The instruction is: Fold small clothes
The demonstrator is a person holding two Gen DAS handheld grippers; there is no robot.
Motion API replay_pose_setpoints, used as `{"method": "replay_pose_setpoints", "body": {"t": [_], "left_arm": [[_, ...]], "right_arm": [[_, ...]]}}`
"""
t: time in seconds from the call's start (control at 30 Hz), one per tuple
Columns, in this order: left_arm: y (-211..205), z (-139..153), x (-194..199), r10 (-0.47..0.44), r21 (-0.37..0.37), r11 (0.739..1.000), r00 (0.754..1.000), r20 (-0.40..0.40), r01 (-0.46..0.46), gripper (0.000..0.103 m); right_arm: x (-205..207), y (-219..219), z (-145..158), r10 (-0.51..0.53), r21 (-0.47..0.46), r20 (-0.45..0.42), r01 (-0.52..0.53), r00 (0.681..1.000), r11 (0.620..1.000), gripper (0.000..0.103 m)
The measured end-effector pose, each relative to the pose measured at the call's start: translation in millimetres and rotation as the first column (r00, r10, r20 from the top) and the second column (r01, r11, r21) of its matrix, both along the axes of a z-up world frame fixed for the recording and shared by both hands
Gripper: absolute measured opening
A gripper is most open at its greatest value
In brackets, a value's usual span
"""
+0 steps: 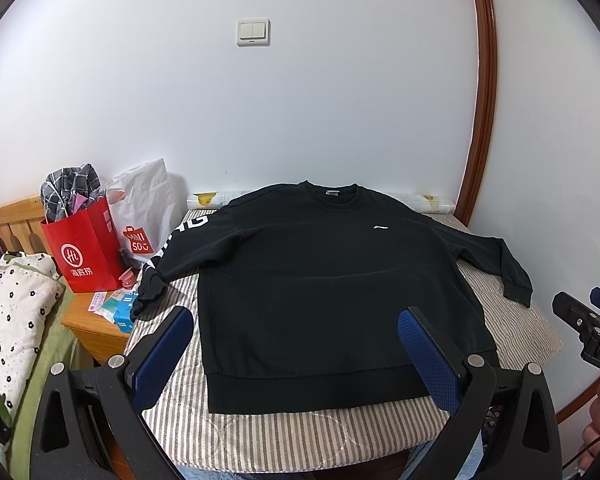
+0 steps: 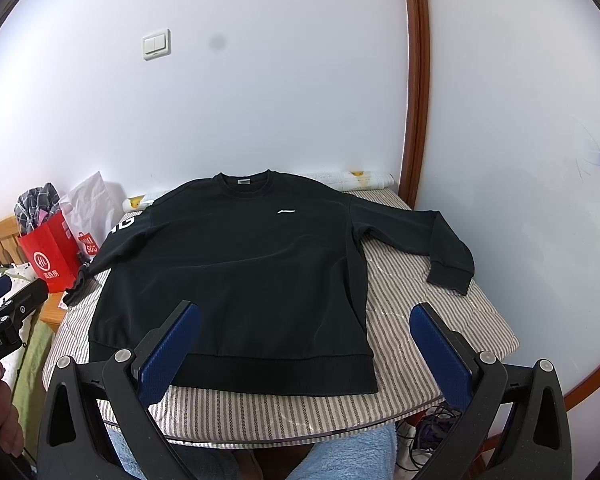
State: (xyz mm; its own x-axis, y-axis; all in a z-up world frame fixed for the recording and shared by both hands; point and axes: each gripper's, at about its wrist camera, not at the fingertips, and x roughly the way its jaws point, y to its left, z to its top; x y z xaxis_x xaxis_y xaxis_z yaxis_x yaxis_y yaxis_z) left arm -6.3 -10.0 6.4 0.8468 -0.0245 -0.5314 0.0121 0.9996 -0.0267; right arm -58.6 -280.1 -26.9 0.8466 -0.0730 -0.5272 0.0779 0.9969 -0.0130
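A black long-sleeved sweatshirt (image 1: pixel 320 288) lies flat, front up, on a striped padded table (image 1: pixel 284 436), collar at the far side, both sleeves spread out. It also shows in the right wrist view (image 2: pixel 236 280). My left gripper (image 1: pixel 296 356) is open and empty, above the hem at the near edge. My right gripper (image 2: pixel 304 352) is open and empty, above the hem's right corner. The right sleeve cuff (image 2: pixel 450 278) lies on the table to the right. The left sleeve (image 1: pixel 168 264) hangs off the left edge.
A red paper bag (image 1: pixel 86 252) and a white shopping bag (image 1: pixel 144 216) stand on a wooden nightstand (image 1: pixel 88 324) at the left. A white wall (image 1: pixel 300 120) stands behind the table and a wooden door frame (image 1: pixel 482 120) at the right.
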Motion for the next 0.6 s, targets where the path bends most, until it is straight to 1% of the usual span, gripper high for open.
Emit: {"method": "replay_pose_setpoints", "body": {"t": [0.6], "left_arm": [[-0.1, -0.1, 0.1, 0.000, -0.001, 1.000, 1.000, -0.001, 0.000, 0.103]], "right_arm": [[0.3, 1.9, -2.0, 0.003, 0.000, 0.003, -0.003, 1.000, 1.000, 0.103]]}}
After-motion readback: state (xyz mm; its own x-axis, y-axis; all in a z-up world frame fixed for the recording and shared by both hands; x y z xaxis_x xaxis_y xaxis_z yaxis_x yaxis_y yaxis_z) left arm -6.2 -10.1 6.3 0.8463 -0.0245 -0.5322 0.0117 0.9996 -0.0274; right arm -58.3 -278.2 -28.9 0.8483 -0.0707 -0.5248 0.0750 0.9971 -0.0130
